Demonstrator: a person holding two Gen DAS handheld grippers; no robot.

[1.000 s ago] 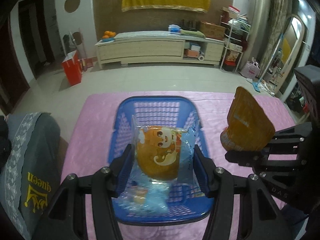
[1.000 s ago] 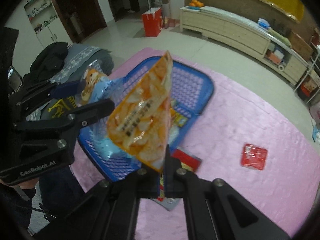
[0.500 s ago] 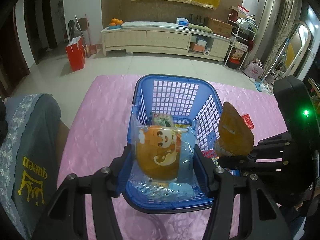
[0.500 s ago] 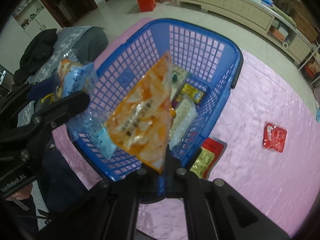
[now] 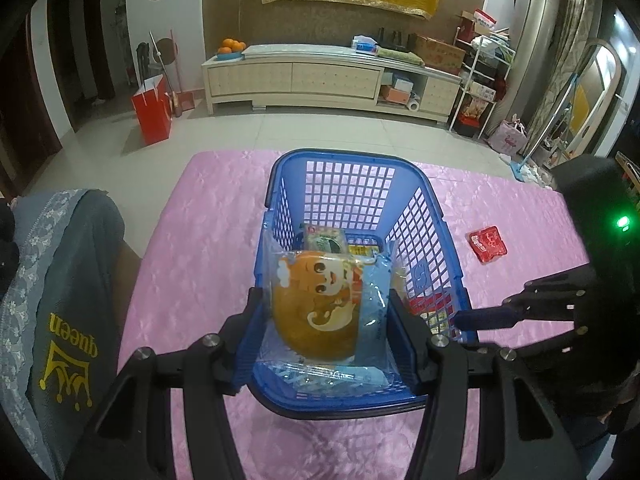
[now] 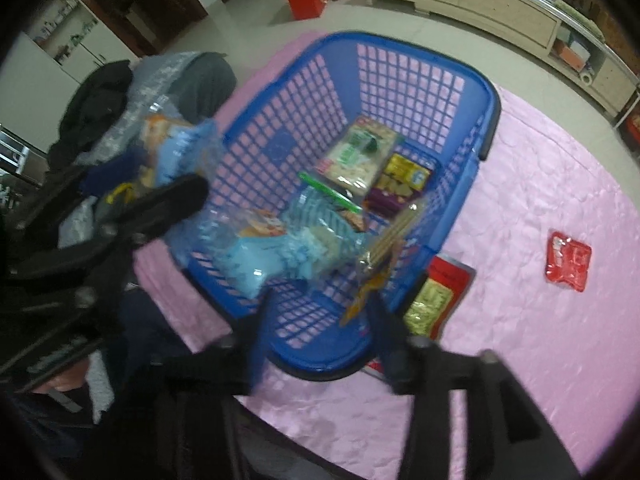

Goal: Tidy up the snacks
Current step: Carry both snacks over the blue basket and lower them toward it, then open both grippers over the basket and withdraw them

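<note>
A blue plastic basket stands on a pink tablecloth and also shows in the right wrist view. My left gripper is shut on a clear blue bun packet with a cartoon face, held over the basket's near end. My right gripper is open above the basket's near corner; the orange chip bag lies edge-on inside against the wall. Several snack packs lie on the basket floor.
A red packet lies on the cloth right of the basket; it also shows in the left wrist view. A red and yellow pack lies against the basket's right wall. A grey-covered chair stands at the left.
My right gripper has opened and let go of the orange chip bag, which dropped into the basket. My left gripper still holds the bun packet, with the basket now seen from higher up.
</note>
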